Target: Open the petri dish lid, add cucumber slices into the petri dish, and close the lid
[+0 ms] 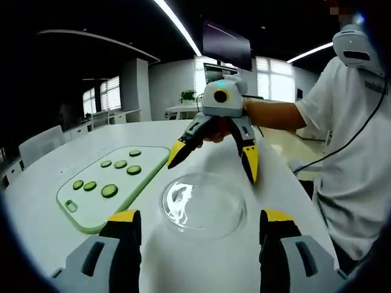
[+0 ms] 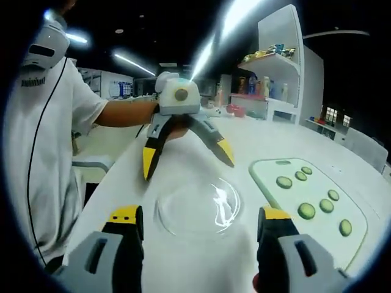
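Both grippers, left gripper (image 1: pixel 198 235) and right gripper (image 2: pixel 198 235), gaping wide over petri dish (image 1: pixel 203 204); lid on. Clear, light, slippery, likely brittle; best pinched gently at the lid rim. Cucumber slices (image 1: pixel 110 190) waiting on cutting board (image 1: pixel 91 213), beside dish on bench (image 1: pixel 36 213).

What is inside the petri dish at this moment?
The petri dish looks empty: only glare on clear plastic. Cucumber slices lie on the green board. Whether its lid is on, I cannot tell.

Quick count: seven cucumber slices (image 1: pixel 109 190) on one green cutting board (image 1: pixel 91 215), though the right gripper view shows just six of them. One clear petri dish (image 1: pixel 203 204) with its lid on the white table (image 1: pixel 55 183). Two grippers, left (image 2: pixel 186 155) and right (image 1: pixel 212 155), two jaws each. One person (image 1: pixel 360 152).
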